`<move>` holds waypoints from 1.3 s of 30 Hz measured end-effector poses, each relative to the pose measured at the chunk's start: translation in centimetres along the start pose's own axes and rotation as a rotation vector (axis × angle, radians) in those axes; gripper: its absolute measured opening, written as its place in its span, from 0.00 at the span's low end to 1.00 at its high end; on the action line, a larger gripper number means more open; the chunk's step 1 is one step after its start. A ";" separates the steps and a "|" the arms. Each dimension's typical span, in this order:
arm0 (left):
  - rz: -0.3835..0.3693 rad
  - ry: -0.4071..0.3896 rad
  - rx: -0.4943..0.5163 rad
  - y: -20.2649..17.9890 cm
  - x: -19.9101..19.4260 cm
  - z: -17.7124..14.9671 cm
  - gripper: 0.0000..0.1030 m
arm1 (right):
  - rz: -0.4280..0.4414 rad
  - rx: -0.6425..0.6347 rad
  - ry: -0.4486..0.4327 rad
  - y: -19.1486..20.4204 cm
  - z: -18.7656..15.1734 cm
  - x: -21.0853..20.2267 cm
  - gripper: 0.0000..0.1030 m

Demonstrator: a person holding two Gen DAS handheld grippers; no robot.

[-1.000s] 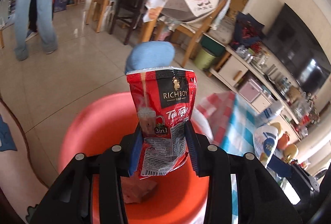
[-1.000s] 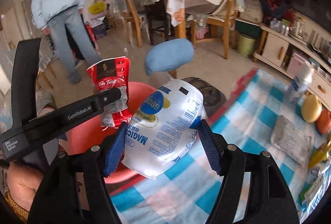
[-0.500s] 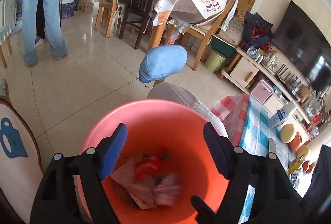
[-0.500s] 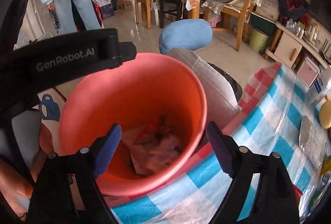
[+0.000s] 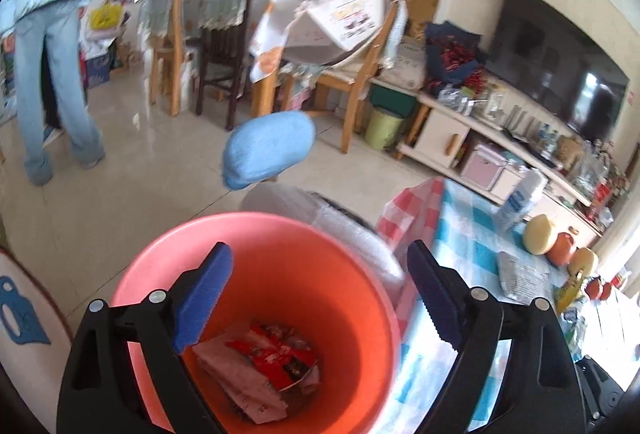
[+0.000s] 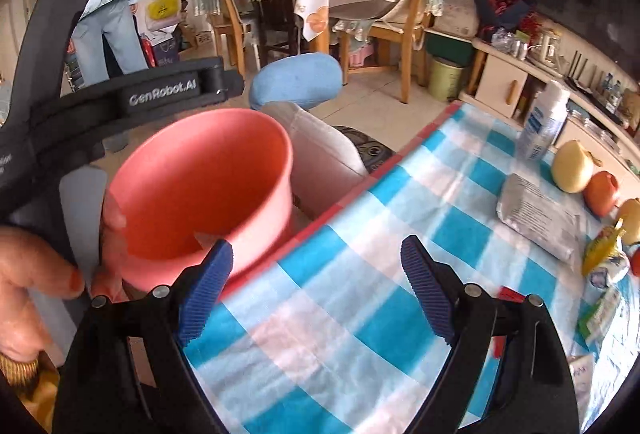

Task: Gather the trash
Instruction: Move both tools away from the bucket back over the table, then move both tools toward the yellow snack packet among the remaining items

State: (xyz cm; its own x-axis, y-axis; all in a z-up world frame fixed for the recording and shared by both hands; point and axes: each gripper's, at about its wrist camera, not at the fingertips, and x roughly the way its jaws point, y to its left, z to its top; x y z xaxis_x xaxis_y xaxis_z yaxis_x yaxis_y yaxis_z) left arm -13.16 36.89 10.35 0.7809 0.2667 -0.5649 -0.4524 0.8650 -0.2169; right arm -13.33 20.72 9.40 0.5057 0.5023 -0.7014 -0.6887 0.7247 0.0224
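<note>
An orange-pink bin (image 5: 256, 224) stands beside the table. A red sachet (image 5: 276, 352) and a white wrapper (image 5: 236, 374) lie on its bottom. My left gripper (image 5: 316, 254) hangs over the bin's mouth; its jaws are opening and nothing is between them. My right gripper (image 6: 316, 250) is open and empty above the edge of the blue checked tablecloth (image 6: 360, 298), with the bin (image 6: 208, 173) to its left. A white packet (image 6: 536, 218) and a yellow packet (image 6: 604, 258) lie at the table's far right.
A white bottle (image 6: 544, 125) and round fruits (image 6: 572, 165) stand at the table's far side. A blue padded stool (image 5: 268, 149) sits behind the bin. A person (image 5: 56, 53) stands at the back left by wooden chairs. A TV cabinet lines the right wall.
The red sachet left my left gripper and the white-and-blue packet left my right one; both grippers opened. The right gripper swung right, from over the bin to over the tablecloth.
</note>
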 end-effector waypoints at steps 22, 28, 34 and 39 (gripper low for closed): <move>-0.225 -0.098 0.336 -13.0 -2.7 -4.1 0.86 | -0.134 -0.008 -0.188 -5.2 -6.5 -10.4 0.86; -0.268 0.015 0.381 -14.9 -2.4 -5.5 0.87 | -0.169 -0.035 -0.268 -6.0 -7.4 -12.9 0.89; -0.276 0.004 0.403 -16.1 -2.5 -6.5 0.87 | -0.201 -0.057 -0.283 -7.0 -8.6 -14.0 0.90; -0.249 0.016 0.402 -16.9 -2.4 -7.1 0.87 | -0.211 -0.037 -0.282 -8.2 -9.3 -14.7 0.90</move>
State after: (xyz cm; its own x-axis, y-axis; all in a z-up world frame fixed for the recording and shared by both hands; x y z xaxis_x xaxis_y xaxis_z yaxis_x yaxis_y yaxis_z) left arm -10.44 18.60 9.68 0.8363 0.0269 -0.5476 -0.0473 0.9986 -0.0233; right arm -19.93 2.97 12.89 0.7589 0.4573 -0.4637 -0.5694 0.8114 -0.1317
